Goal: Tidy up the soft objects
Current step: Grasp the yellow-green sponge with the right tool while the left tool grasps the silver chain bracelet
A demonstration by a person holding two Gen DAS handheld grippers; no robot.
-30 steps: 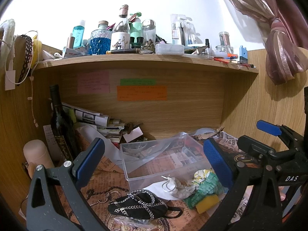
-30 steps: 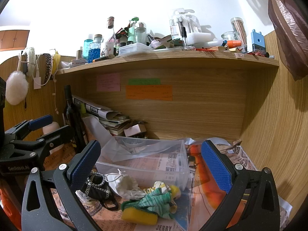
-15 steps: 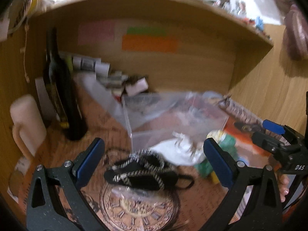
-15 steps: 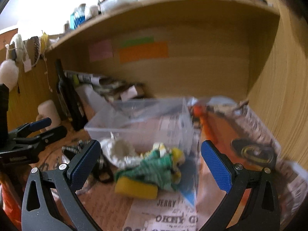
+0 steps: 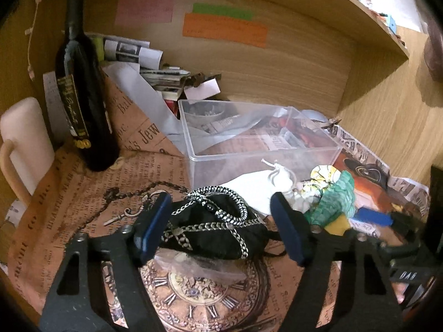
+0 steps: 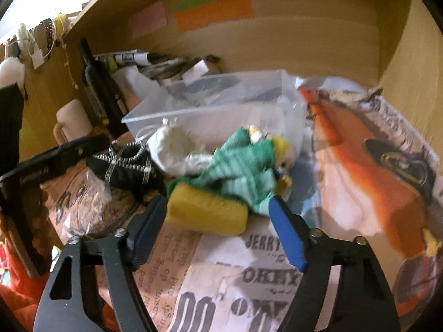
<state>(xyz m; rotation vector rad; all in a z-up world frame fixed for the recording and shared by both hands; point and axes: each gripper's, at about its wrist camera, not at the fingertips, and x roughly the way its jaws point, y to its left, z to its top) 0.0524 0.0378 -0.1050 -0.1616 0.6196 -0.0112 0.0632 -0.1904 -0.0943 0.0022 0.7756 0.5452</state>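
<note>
Bottle (image 5: 83,88) upright far left, w/ mug (image 5: 23,138) beside. Left tool (image 5: 221,233) spread, pads either side of black pouch (image 5: 213,227) on tabletop (image 5: 83,193). Clear bin (image 5: 257,138) behind. White bag (image 6: 171,149) next, then green cloth (image 6: 243,171) over sponge (image 6: 207,210). Right tool (image 6: 218,232) spread, straddling sponge.

Both wrist views close, angled down into shelf nook; share clear bin (image 5: 249,144) (image 6: 221,102), opposite sides.
</note>
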